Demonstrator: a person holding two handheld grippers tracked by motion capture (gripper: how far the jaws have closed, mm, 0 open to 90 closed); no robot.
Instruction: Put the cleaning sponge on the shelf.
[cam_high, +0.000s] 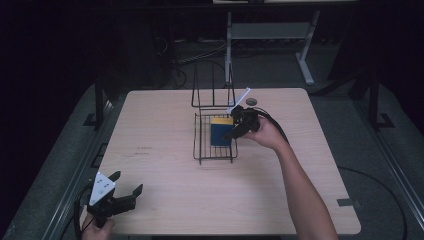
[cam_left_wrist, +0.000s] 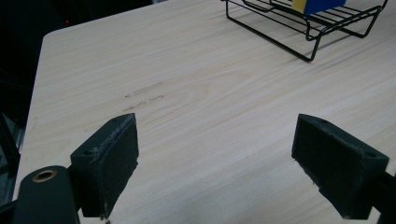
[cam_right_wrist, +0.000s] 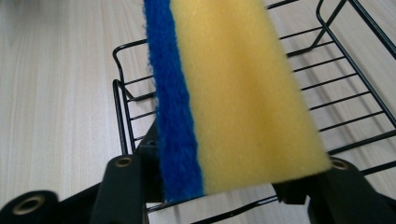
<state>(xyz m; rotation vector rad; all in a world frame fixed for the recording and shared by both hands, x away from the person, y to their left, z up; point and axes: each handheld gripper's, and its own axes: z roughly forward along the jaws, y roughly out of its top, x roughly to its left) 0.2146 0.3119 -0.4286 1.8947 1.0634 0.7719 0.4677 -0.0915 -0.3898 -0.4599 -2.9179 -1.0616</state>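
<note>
The right gripper (cam_right_wrist: 233, 186) is clamped on a sponge (cam_right_wrist: 233, 88), blue scrub face to one side and yellow foam beside it, held on edge over the wire rack (cam_high: 200, 150), probably so it slots between the wires. The left gripper (cam_left_wrist: 215, 163) gapes empty over the table (cam_left_wrist: 196, 93), apparently waiting. No writing is legible.

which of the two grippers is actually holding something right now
The right gripper, over the black wire rack, clamps a yellow-and-blue sponge. The left gripper hangs open above bare table.
</note>
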